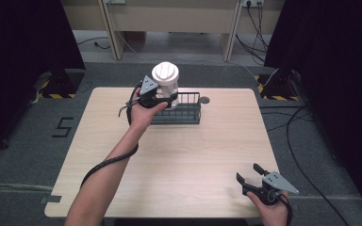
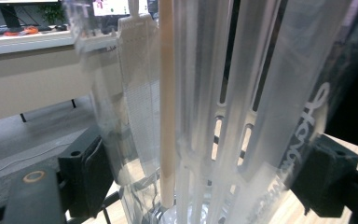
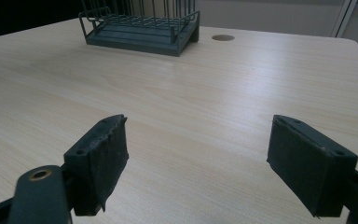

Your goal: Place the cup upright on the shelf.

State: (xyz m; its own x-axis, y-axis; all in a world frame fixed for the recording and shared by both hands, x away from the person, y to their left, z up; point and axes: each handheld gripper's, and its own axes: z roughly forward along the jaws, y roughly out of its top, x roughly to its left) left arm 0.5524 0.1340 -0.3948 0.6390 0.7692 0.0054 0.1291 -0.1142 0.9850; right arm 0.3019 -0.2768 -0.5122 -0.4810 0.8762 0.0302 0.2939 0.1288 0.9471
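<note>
Clear ribbed plastic jug (image 1: 166, 84), white-lidded, clamped by left tongs (image 1: 167, 100); right tongs (image 1: 250, 177) gape wide.

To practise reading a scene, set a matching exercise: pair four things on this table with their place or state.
1 left gripper
2 right gripper
3 wire rack
4 clear container

a jaws apart, nothing between them
b dark, at the table's far edge
c white-lidded, upright at the rack
d clamped on the container

Pairs: 1-d, 2-a, 3-b, 4-c
</note>
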